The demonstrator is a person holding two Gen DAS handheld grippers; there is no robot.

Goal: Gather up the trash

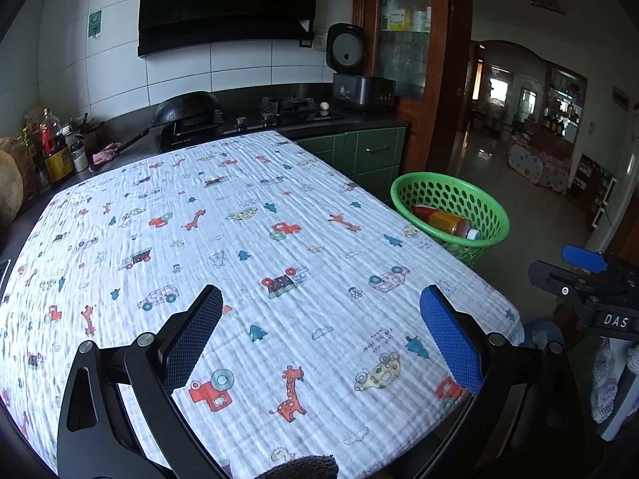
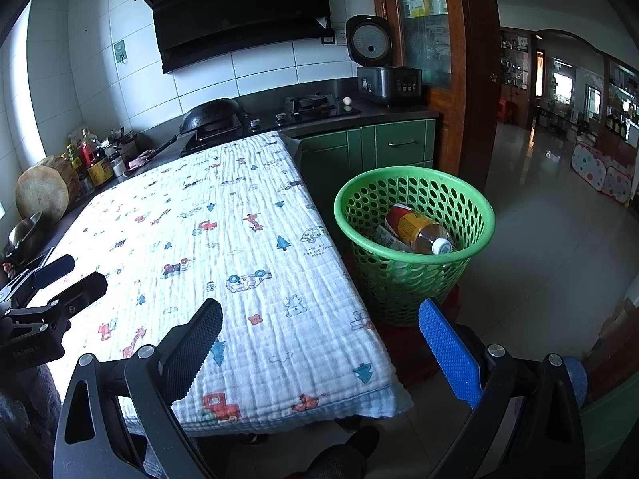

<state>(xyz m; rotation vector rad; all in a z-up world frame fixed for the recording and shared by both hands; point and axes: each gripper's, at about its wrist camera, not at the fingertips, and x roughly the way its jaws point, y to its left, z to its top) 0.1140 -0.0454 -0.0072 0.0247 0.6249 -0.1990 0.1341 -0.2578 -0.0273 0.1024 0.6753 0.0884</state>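
Observation:
A green perforated basket (image 1: 493, 215) (image 2: 475, 207) stands on the floor at the table's right side. Inside it lie a plastic bottle of amber drink with a white cap (image 1: 449, 221) (image 2: 419, 229) and some other wrappers. My left gripper (image 1: 321, 329) is open and empty above the near part of the table. My right gripper (image 2: 319, 343) is open and empty over the table's near right corner, short of the basket. Each gripper shows at the edge of the other's view, the right one (image 1: 579, 265) and the left one (image 2: 60, 275).
The table carries a white cloth with cartoon cars and giraffes (image 1: 247, 263) (image 2: 223, 263). Behind it runs a dark counter with a wok (image 1: 187, 109), a gas stove, an egg (image 1: 324, 107), a rice cooker (image 1: 359, 80) and bottles at the left. A tiled floor lies to the right.

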